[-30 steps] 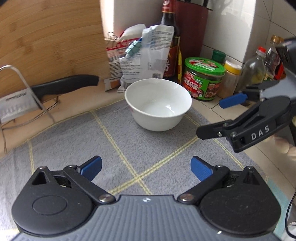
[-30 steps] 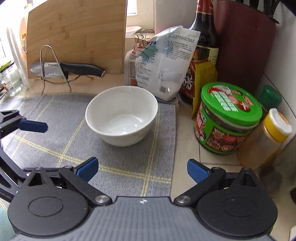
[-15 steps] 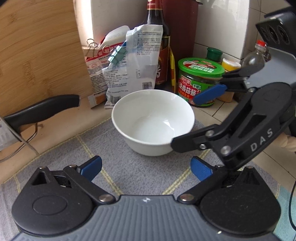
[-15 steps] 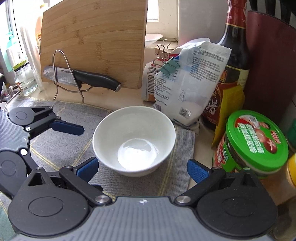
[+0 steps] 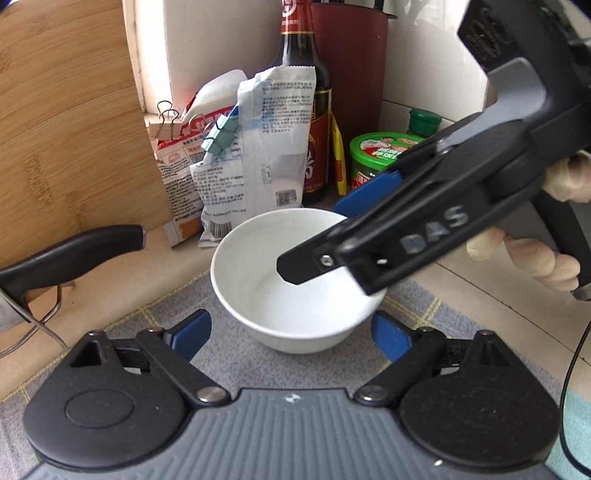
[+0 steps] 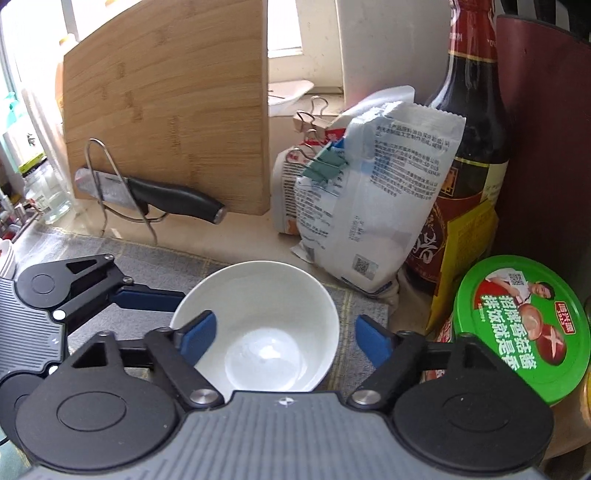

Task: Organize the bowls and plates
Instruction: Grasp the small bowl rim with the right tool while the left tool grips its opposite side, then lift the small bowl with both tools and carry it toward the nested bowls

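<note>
The empty white bowl [image 6: 258, 325], set at the grey mat's [image 5: 155, 325] back edge, is straddled by both half-open, just-narrowing grippers: right gripper [image 6: 284, 338], left gripper [image 5: 291, 332]; nothing is gripped.

A beige worktop [image 6: 251, 229] runs to a white tiled wall [image 5: 424, 74]. A grey mat [image 5: 236, 354] with yellow lines covers part of it. Daylight comes through a window [image 6: 284, 26] behind a bamboo board [image 6: 166, 110] leaning upright; the sill [image 6: 325, 99] looks bright.
</note>
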Demonstrator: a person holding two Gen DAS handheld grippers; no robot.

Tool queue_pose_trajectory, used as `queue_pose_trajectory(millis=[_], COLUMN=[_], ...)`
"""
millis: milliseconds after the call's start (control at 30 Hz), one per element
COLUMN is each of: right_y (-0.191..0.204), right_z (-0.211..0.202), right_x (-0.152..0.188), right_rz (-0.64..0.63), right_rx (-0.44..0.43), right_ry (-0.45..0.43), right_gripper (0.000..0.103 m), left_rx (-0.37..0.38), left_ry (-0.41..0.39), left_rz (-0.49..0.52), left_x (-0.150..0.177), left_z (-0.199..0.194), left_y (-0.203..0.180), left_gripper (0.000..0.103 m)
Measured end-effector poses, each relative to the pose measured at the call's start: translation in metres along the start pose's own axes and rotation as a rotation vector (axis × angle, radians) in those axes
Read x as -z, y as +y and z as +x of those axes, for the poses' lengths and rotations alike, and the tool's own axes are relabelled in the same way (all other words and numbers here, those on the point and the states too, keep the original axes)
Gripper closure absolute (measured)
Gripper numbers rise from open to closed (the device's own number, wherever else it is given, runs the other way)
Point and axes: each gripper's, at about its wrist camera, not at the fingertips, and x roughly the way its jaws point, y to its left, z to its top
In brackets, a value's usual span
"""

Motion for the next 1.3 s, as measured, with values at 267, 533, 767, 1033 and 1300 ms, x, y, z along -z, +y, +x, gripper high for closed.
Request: queue_pose_trajectory(millis=[267,533,767,1033,1300], right_y=[-0.002,0.000,0.001,0.006,0.015], right_z=[0.013,0.016,0.014,0.010,0.000], right_x=[-0.002,-0.003,-0.003,-0.004,0.002], right_rz=[-0.010,-0.042,-0.036,-0.044,-0.052], right_rx=[0.000,0.020,0.014,0.015,-0.018], right_ry=[0.025,0.032,0.036,0.040,0.053], right_gripper=[0.038,0.041,0.041,0.041,0.040], left_rx=[0.017,0.027,0.033,0.030,0.012], left_ry=[-0.007,-0.009,-0.001,0.009,0.020], left_rz=[0.020,0.020,0.018,0.009,-0.008], left_x=[-0.005,-0.006,-0.006,-0.005,0.000], left_z=[0.006,0.009,0.009,0.004,-0.016], left_y=[-0.003,-0.002,-0.002,-0.003,-0.009], left_gripper=[0.013,0.012,0.013,0.013,0.013])
